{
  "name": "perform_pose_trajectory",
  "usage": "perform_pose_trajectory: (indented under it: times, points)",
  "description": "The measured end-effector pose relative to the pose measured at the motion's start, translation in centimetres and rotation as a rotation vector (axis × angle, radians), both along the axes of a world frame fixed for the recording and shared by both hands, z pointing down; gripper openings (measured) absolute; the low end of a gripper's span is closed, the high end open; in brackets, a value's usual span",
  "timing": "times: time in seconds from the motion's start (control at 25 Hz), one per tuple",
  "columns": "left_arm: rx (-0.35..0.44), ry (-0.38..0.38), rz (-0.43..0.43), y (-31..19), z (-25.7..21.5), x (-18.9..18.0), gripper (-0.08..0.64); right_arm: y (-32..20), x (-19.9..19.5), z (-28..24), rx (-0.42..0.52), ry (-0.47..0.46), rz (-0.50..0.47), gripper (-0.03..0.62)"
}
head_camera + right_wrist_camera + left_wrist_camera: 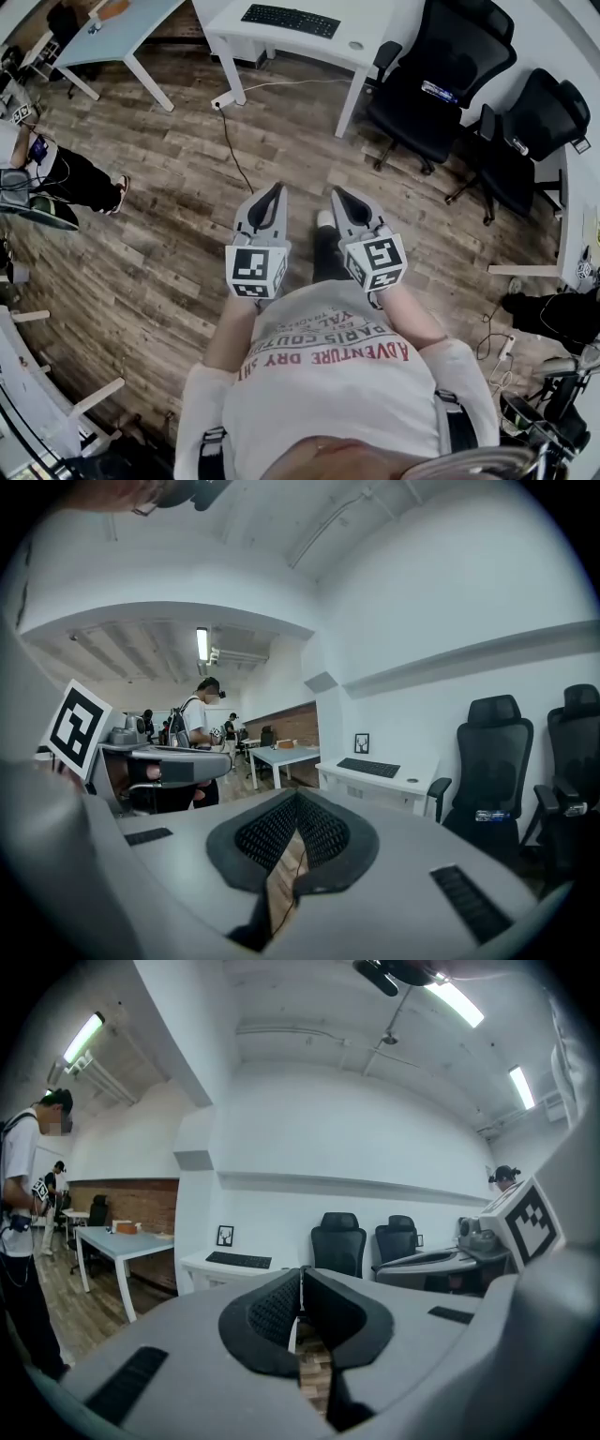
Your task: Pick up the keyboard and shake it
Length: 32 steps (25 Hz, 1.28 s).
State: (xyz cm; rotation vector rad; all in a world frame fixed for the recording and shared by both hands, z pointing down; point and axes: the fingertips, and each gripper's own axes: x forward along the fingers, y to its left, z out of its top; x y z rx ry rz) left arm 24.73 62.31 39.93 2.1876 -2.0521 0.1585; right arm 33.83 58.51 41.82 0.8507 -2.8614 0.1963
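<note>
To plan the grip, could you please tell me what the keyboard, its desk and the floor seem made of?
Keyboard: probably matte black plastic; dull, no glare.
Desk: smooth white top, perhaps laminate or painted board; uniform, seamless.
Floor: wood or wood-look planks; grain and plank seams show.
</note>
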Motion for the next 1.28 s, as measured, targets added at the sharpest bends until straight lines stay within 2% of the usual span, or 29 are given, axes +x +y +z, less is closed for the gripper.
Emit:
perform_pose_trajectory:
  times: [0.28, 0.72, 1.04, 1.28]
  points:
    - [-0.033, -0.023, -0.068, -7.6, 0.4, -3.6, 0.032, -8.5, -4.6, 1.1, -0.064, -0.018, -0.092, 0.017]
    - [-0.031, 0.025, -0.153, -26.5, -0.1, -8.5, 0.032, -28.0, -9.0, 0.3, -0.029, -0.005, -0.163, 0.017]
    - [-0.074, 0.059, -0.193, -35.2, 1.5, -12.0, 0.032, -37.5, -11.6, 2.3, -0.062, 0.019, -0.174, 0.017]
    - [-0.089, 0.075, -0.152, -40.8, 2.7, -16.0, 0.032, -42.6, -14.9, 3.4, -0.101, 0.022, -0.126, 0.017]
